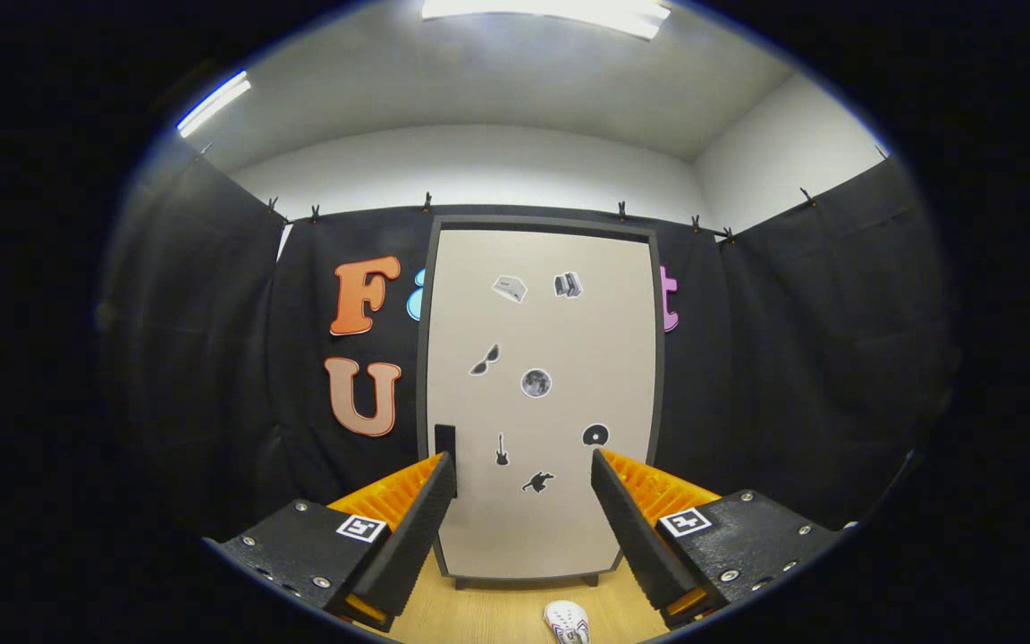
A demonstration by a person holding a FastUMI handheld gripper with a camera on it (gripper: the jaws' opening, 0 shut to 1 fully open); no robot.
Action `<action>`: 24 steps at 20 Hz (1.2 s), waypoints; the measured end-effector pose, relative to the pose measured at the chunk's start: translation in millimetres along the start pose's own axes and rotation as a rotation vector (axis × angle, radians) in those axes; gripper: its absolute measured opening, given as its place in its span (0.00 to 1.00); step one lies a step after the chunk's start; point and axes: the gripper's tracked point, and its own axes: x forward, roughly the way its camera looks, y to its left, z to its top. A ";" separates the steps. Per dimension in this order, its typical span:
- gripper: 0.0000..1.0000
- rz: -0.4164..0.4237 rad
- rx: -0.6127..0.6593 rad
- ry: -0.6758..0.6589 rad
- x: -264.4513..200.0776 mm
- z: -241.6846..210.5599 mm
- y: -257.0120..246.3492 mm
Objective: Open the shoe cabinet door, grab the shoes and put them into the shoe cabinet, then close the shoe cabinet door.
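A tall shoe cabinet (540, 394) stands upright against the black cloth wall, some way beyond my fingers. Its pale door is shut, framed in dark grey and dotted with several small stickers. A small dark handle (445, 441) sits on the door's left edge, just above my left fingertip. On the wooden floor in front of the cabinet lies a white shoe (567, 622), low down between my fingers. My gripper (524, 470) is open and holds nothing, its fingers spread wide apart.
Black cloth walls (792, 358) close in the booth on the left, back and right. The light wooden floor (497, 613) runs from the cabinet's short feet toward me. White ceiling with strip lights overhead.
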 end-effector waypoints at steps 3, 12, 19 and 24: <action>0.96 0.014 0.000 0.029 14.1 -16.0 13.6; 0.95 0.078 -0.026 0.079 87.4 -57.6 80.8; 0.95 0.042 -0.049 0.136 164.0 -94.3 110.2; 0.93 0.001 -0.031 0.212 206.2 -128.2 109.5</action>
